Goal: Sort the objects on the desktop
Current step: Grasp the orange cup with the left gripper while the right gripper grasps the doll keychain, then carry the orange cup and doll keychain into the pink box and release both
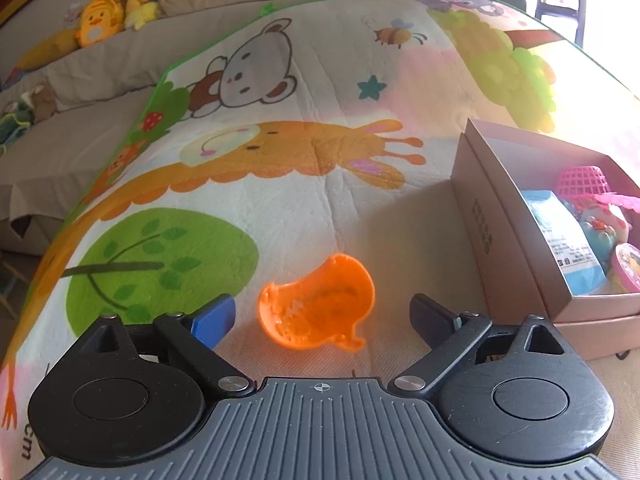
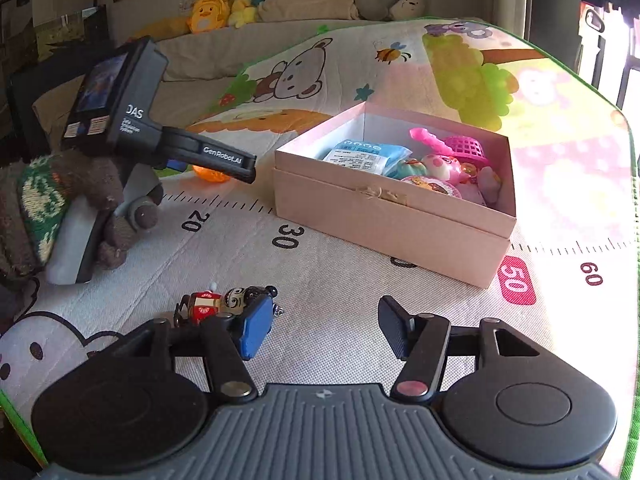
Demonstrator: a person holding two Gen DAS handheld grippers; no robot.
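An orange plastic toy cup (image 1: 316, 304) lies on its side on the cartoon play mat, between the fingers of my open left gripper (image 1: 322, 318), untouched. It shows partly in the right wrist view (image 2: 212, 172), behind the left gripper's body (image 2: 120, 112). A pink open box (image 2: 394, 216) holds several toys and a blue packet (image 2: 364, 156); it stands at the right of the left wrist view (image 1: 516, 248). My right gripper (image 2: 326, 330) is open and empty. A small red and black toy figure (image 2: 224, 302) lies just beyond its left finger.
The play mat (image 2: 320, 248) has a printed ruler scale and a green edge. A sofa with plush toys (image 2: 216, 10) runs along the back. A gloved hand (image 2: 60, 208) holds the left gripper at the left.
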